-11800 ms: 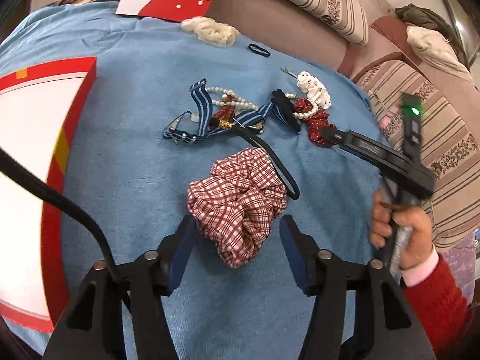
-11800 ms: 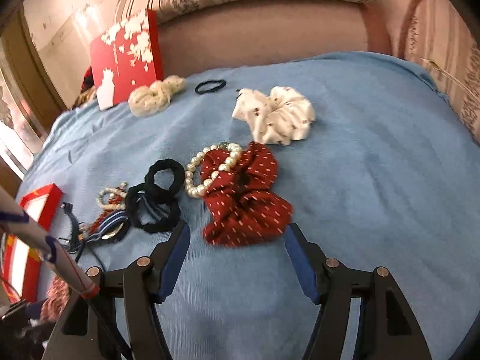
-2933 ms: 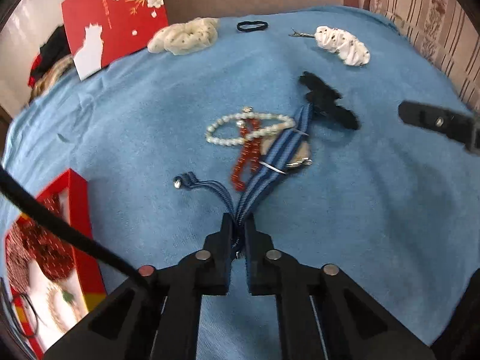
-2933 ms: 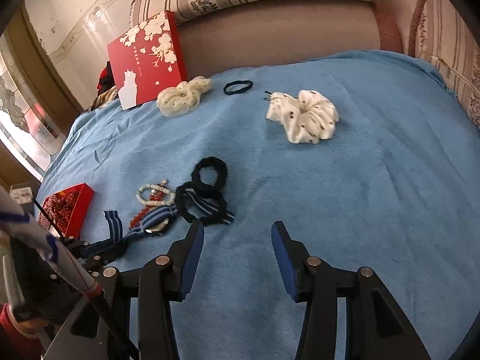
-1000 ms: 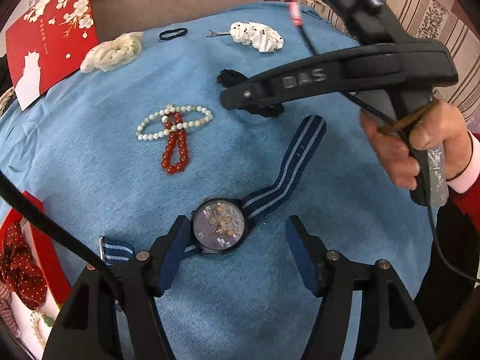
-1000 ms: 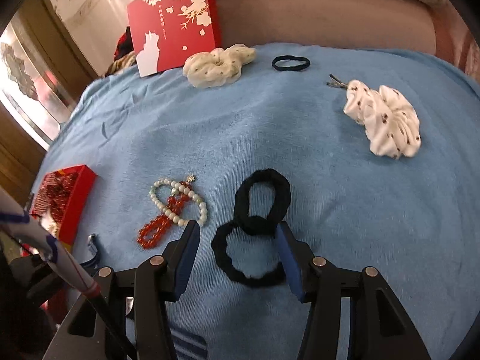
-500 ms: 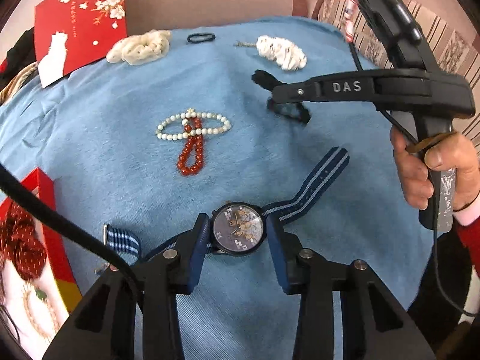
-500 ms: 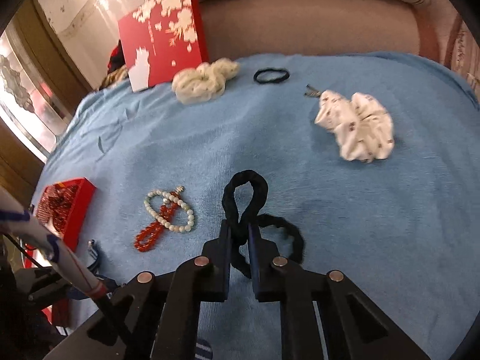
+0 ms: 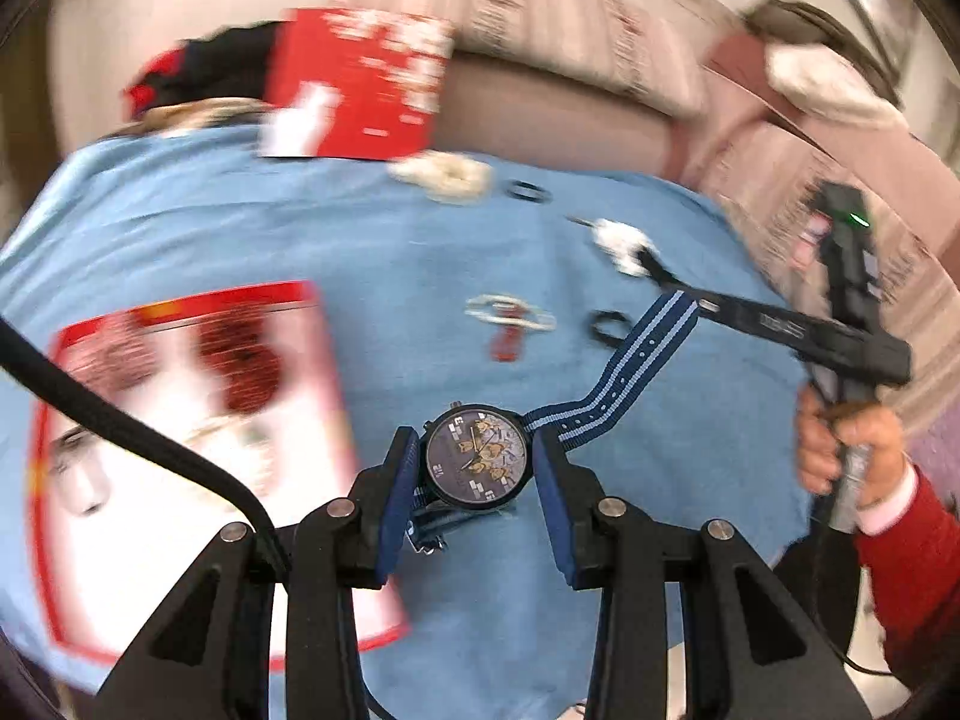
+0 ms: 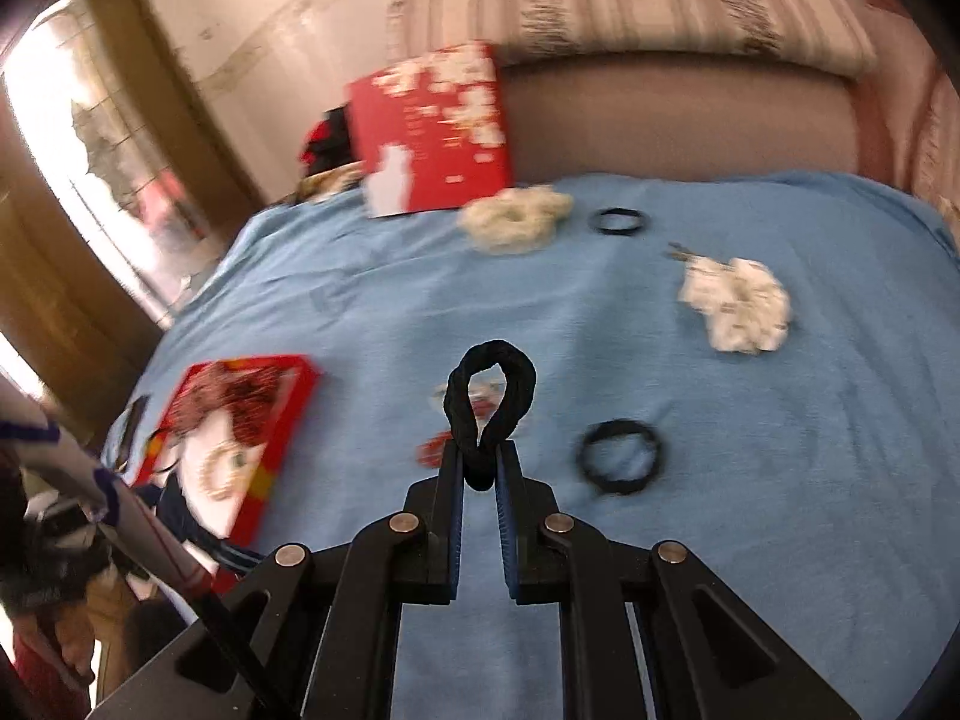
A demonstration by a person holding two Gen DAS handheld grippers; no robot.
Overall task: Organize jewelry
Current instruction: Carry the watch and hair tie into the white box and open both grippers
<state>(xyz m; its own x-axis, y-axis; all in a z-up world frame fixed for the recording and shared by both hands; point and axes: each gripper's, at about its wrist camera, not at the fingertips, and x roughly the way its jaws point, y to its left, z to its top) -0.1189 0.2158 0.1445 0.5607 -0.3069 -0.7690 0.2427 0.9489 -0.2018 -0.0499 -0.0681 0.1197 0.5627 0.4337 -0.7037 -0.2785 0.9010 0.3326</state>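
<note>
The watch (image 9: pixel 477 457) sat clamped by its round case between the blue pads of our left gripper (image 9: pixel 474 468), lifted clear of the blue cloth (image 9: pixel 420 252), its navy striped strap (image 9: pixel 630 360) trailing up and to the right. Those jaws had just been closing, with the watch between them. Our right gripper (image 10: pixel 479 474) had its jaws nearly together, pinched on a black hair tie (image 10: pixel 489 396) that stood up above the fingertips as a loop; they too had just been closing on it. A second black hair tie (image 10: pixel 621 456) lay on the cloth just to the right. Beyond the loop we saw a blurred pearl bracelet (image 9: pixel 510 313) with red beads (image 9: pixel 507 343) beside it. The open red box (image 10: pixel 240 420) lay to the left, holding red scrunchies. Farther off were a white scrunchie (image 10: pixel 738 303), a cream scrunchie (image 10: pixel 516 219), a thin black band (image 10: pixel 618 220) and the red lid (image 10: pixel 432 126) leaning against the sofa.
</note>
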